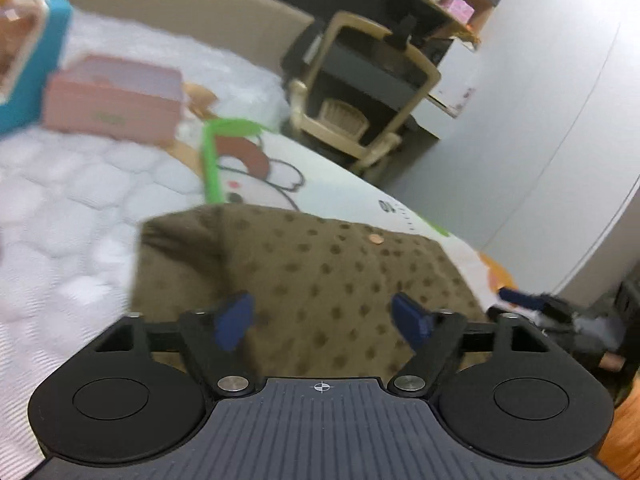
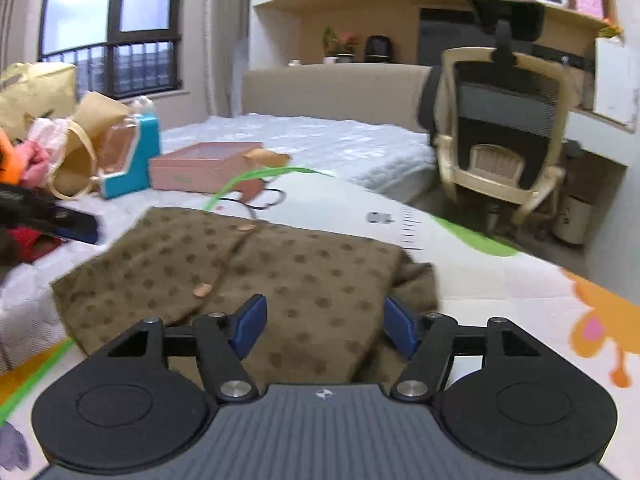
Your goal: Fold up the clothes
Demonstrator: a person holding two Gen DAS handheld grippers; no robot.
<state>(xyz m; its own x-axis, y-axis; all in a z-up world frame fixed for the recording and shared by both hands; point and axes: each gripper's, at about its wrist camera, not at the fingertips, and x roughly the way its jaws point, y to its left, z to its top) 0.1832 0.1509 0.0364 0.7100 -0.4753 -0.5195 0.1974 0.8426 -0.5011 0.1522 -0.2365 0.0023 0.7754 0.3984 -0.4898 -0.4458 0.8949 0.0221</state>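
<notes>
An olive-brown dotted garment [image 1: 320, 276] with round copper buttons lies folded into a rough rectangle on a printed play mat [image 1: 340, 184] spread over the bed. My left gripper [image 1: 323, 322] hovers open just above its near edge, nothing between the blue pads. In the right wrist view the same garment [image 2: 248, 272] shows a button placket running down its left half and a loose fold bunched at its right edge. My right gripper [image 2: 323, 328] is open over the garment's near right part, empty. The other gripper's blue tip [image 1: 520, 298] shows at the right of the left wrist view.
A pink box [image 2: 200, 170], a teal box [image 2: 136, 160], paper bags and a pile of clothes [image 2: 32, 152] sit at the bed's far left. A beige office chair [image 2: 500, 136] stands beside the bed, before a desk and shelves. The white quilted mattress [image 1: 60, 208] extends left.
</notes>
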